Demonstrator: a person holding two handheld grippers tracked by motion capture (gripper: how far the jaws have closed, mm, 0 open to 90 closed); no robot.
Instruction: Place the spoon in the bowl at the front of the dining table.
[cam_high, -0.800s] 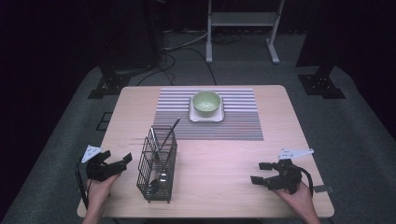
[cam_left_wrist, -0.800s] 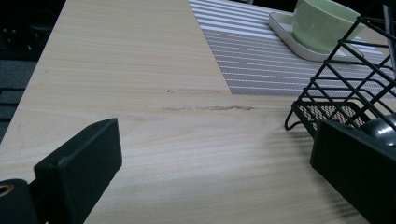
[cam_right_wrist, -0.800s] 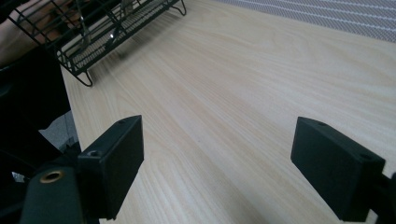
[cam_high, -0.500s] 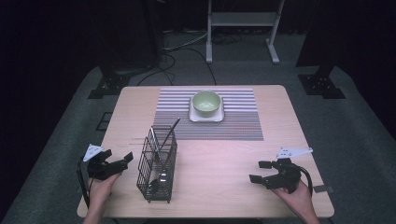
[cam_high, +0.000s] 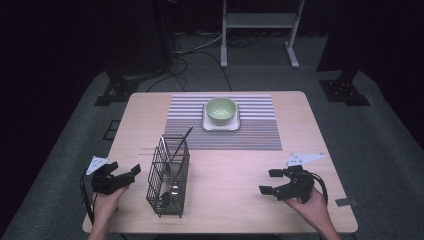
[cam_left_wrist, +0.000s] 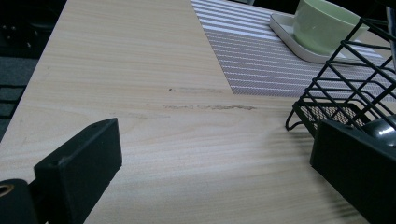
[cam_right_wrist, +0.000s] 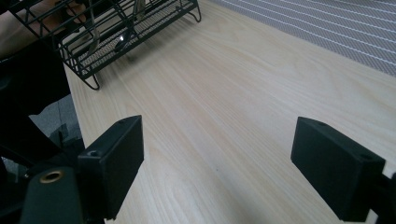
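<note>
A black wire basket (cam_high: 169, 176) is seen lower left of centre in the high view, standing upright, its long axis running towards the top of the frame. A utensil handle (cam_high: 181, 143) leans up and right. The left gripper (cam_high: 131, 172), just left of it, and the right gripper (cam_high: 270, 181), lower right, are released, nothing between the jaws.

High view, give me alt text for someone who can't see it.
A person's hands hold an open left tool and an open right tool low over the near edge of a wooden table, neither gripping anything. A black wire caddy with cutlery stands beside the left tool. Farther back, a green bowl sits on a white plate on a striped placemat.
</note>
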